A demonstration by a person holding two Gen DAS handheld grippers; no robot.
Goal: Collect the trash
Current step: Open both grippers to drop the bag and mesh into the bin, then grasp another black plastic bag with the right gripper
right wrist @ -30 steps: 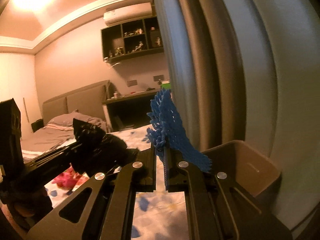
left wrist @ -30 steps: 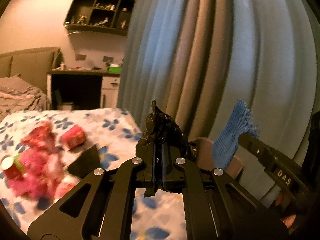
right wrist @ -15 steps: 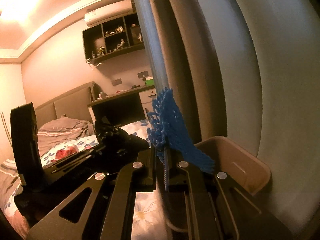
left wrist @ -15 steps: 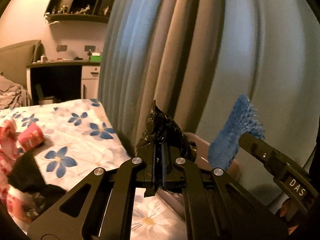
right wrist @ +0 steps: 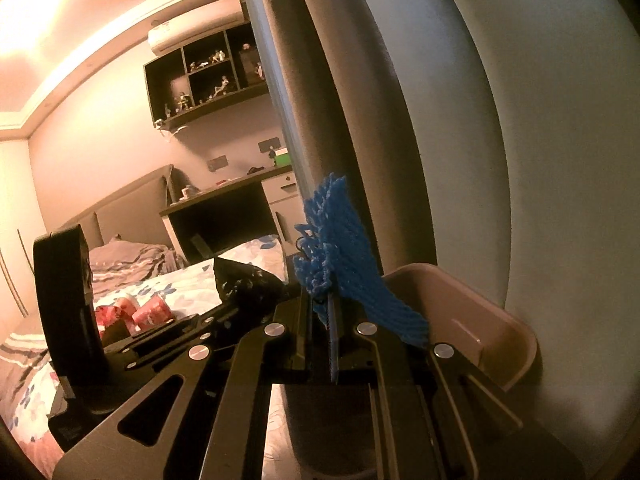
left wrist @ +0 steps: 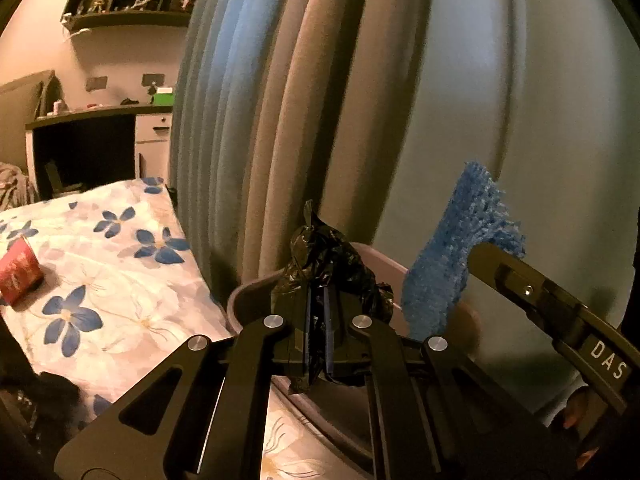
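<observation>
My left gripper [left wrist: 318,320] is shut on a crumpled black plastic bag [left wrist: 324,256], which it holds over the rim of a brownish bin [left wrist: 250,292]. To its right, my right gripper [right wrist: 324,316] is shut on a piece of blue foam netting [right wrist: 340,256], also above the bin [right wrist: 480,312]. The netting [left wrist: 452,248] and the right gripper's finger [left wrist: 560,312] show at the right of the left wrist view. In the right wrist view the black bag [right wrist: 244,280] and the left gripper's body sit at the left. Red wrappers [right wrist: 136,312] and a red cup [left wrist: 18,268] lie on the bed.
The bin stands between the flowered bed [left wrist: 112,280] and a pleated grey-blue curtain [left wrist: 360,100] close ahead. A desk with drawers [left wrist: 112,132] and a wall shelf [right wrist: 204,76] are at the far end. A person's fingers [left wrist: 576,404] show at the lower right.
Both grippers have moved right, away from the red trash on the bed and toward the curtain. The bin has come up beneath them. Each grip is unchanged.
</observation>
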